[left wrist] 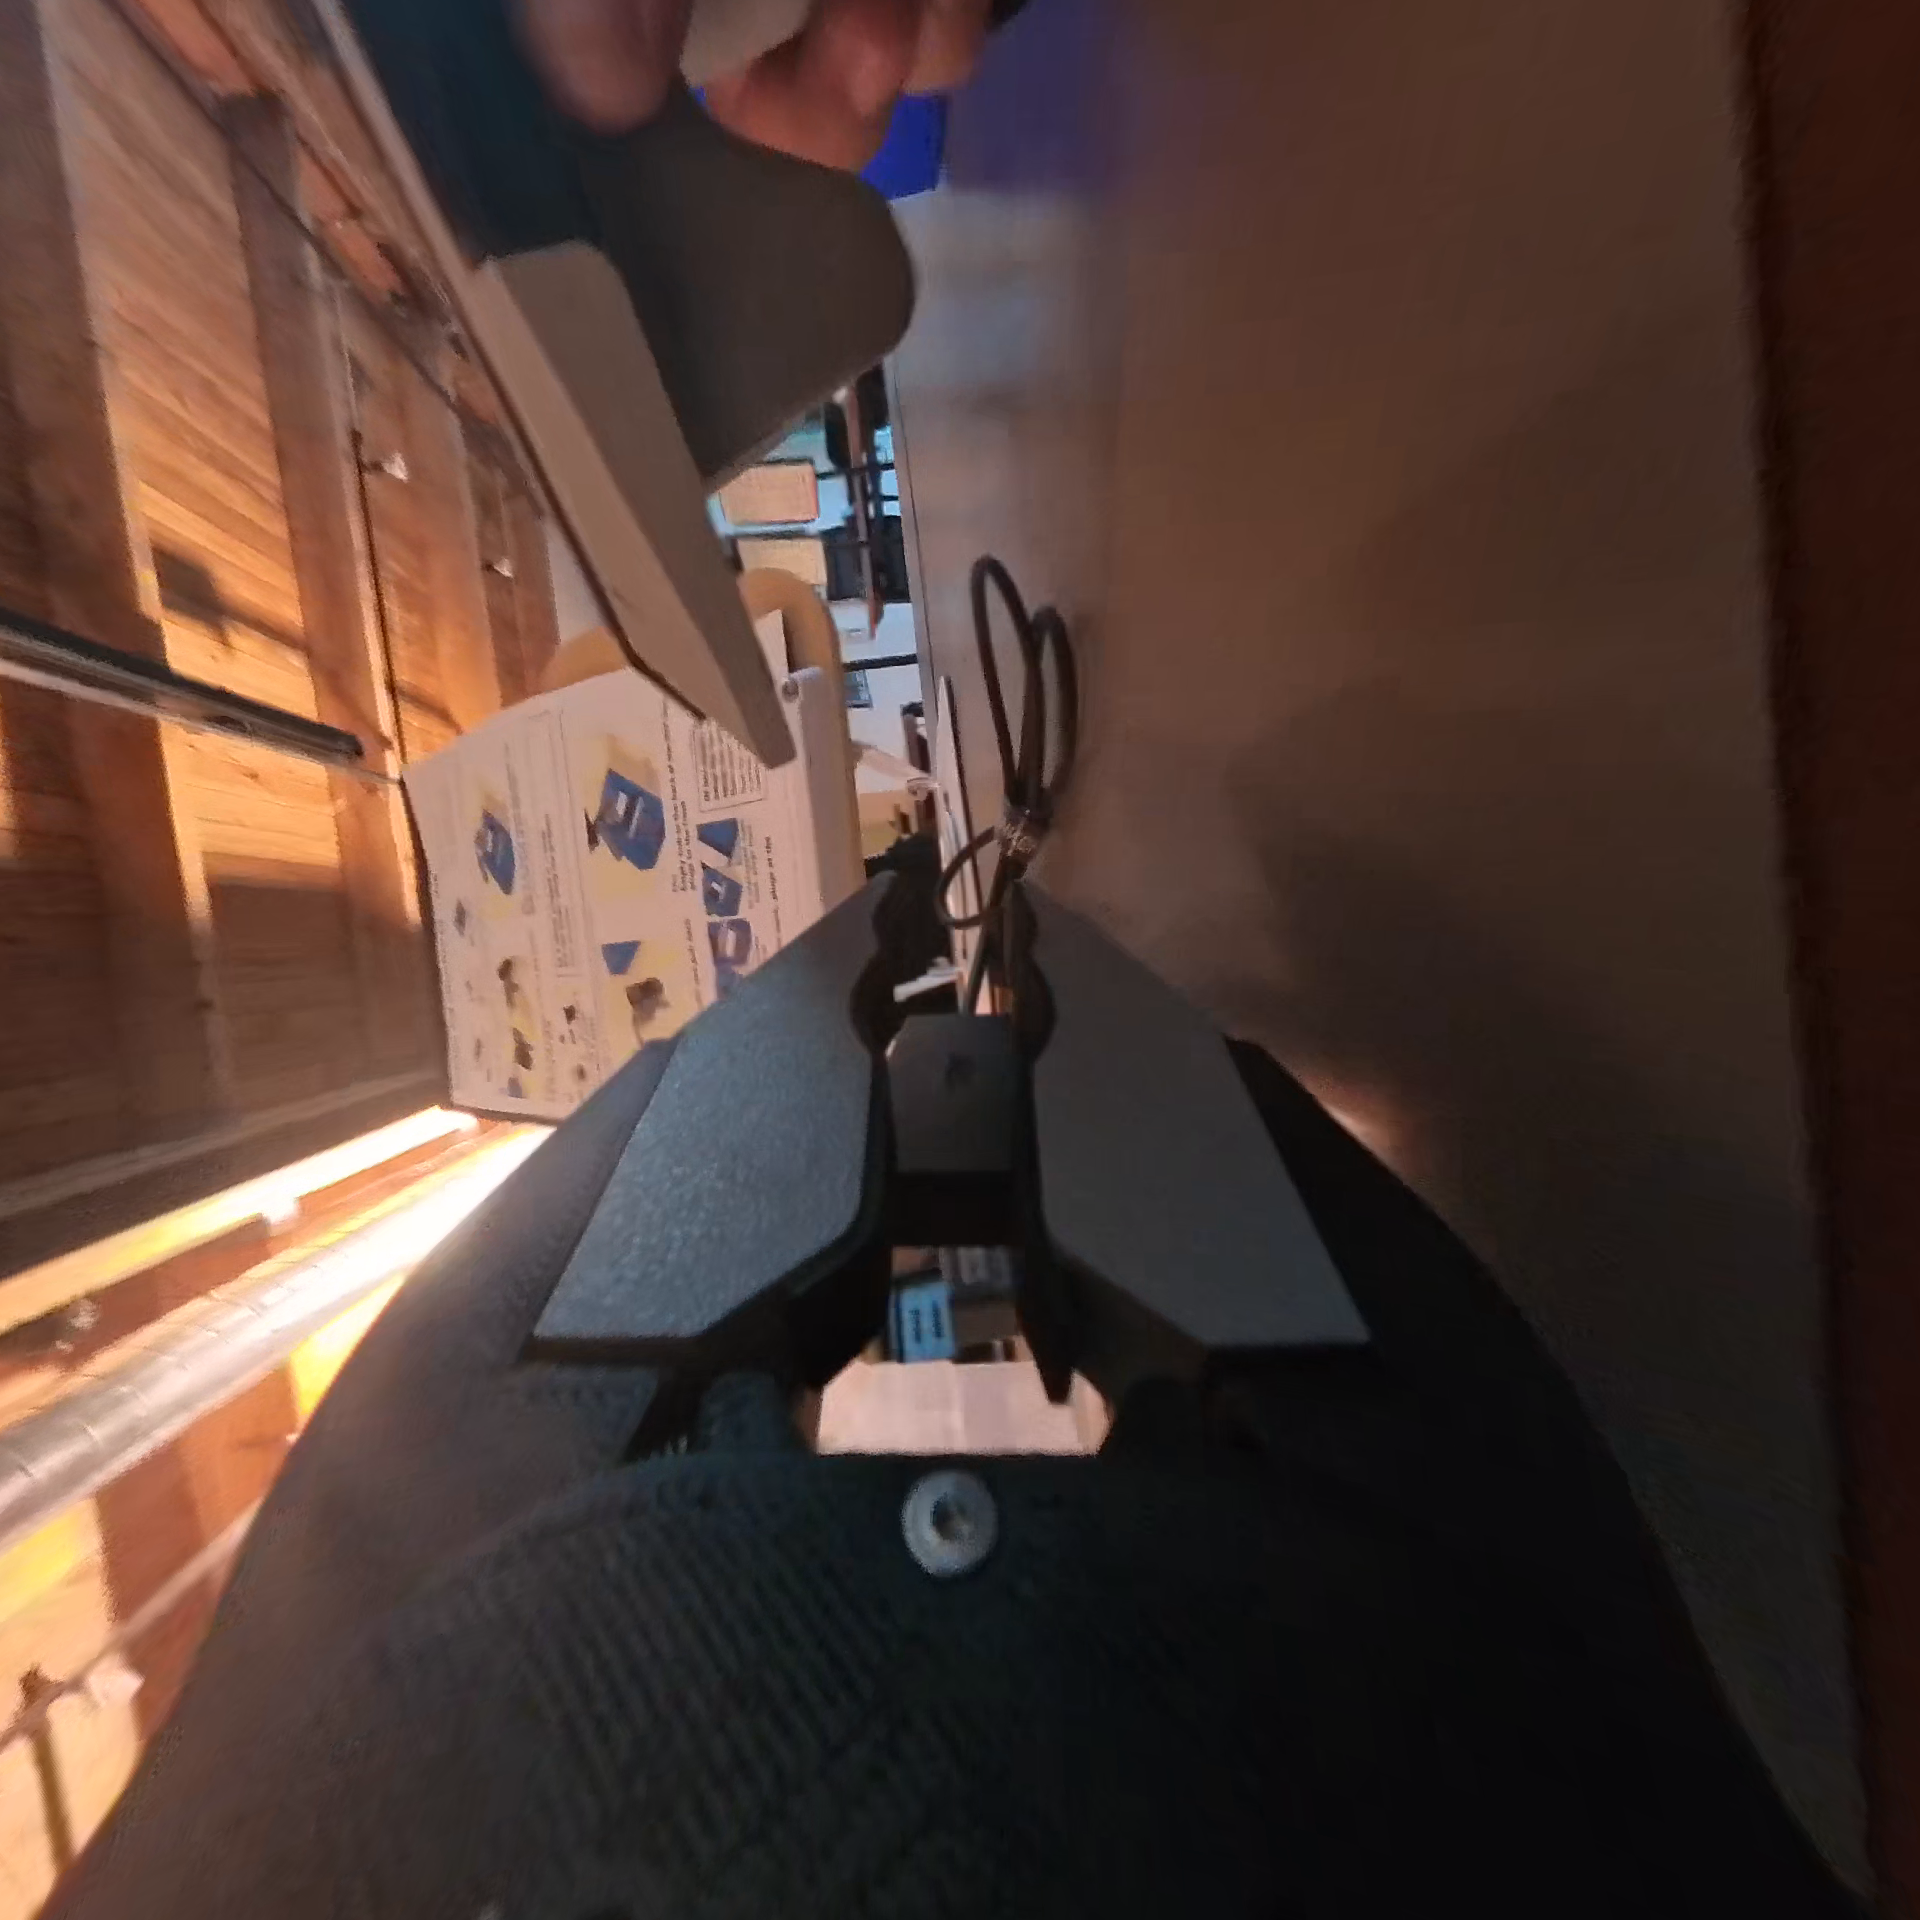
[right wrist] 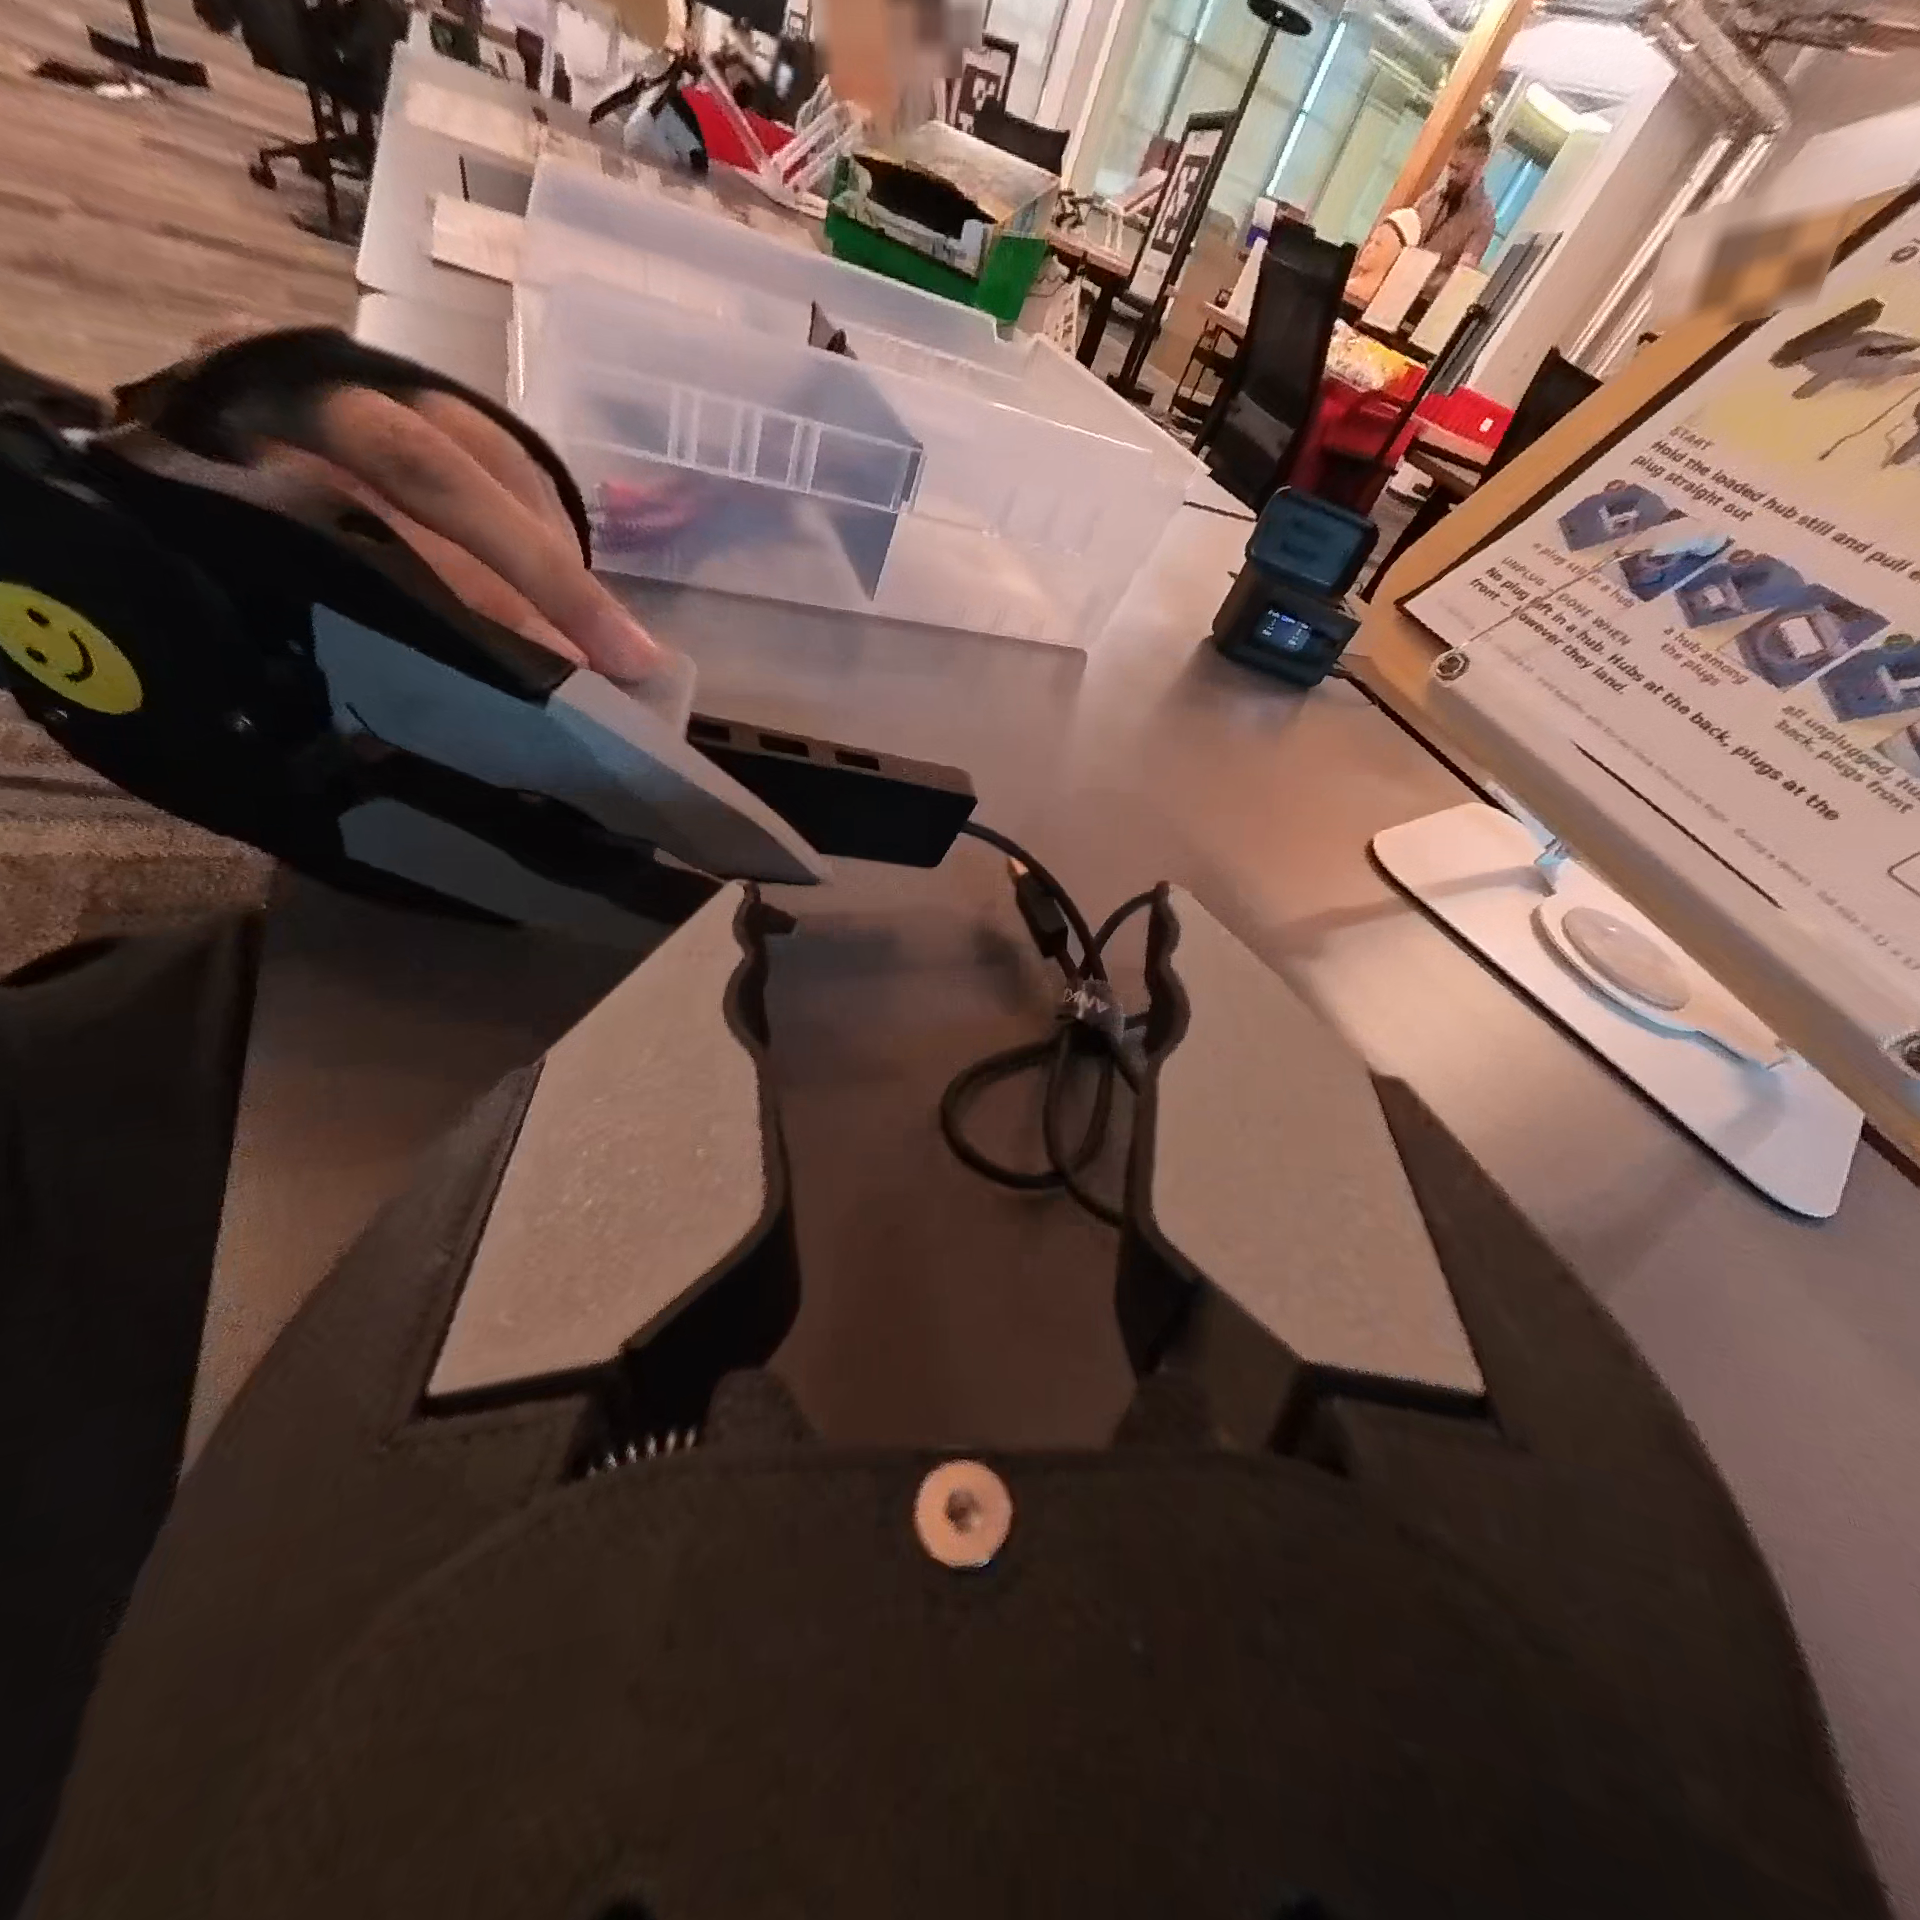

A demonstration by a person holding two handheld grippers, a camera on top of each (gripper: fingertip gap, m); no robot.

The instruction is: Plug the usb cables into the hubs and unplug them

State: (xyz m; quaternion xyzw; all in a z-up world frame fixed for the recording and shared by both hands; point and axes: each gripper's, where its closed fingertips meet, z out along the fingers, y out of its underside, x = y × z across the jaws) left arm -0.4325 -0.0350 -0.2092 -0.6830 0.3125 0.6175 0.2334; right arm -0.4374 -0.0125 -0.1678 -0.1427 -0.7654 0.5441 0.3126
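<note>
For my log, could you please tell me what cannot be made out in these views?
Left wrist view: the left gripper covers most of the hub; its ports are hidden.
Right wrist view: the plug of the cable is blurred; its type is unclear.
Right wrist view: the screen of the small device is too small to make out.

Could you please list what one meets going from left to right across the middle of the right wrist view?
Left gripper → hub → bundled cable → small dark device with a screen → instruction board.
</note>
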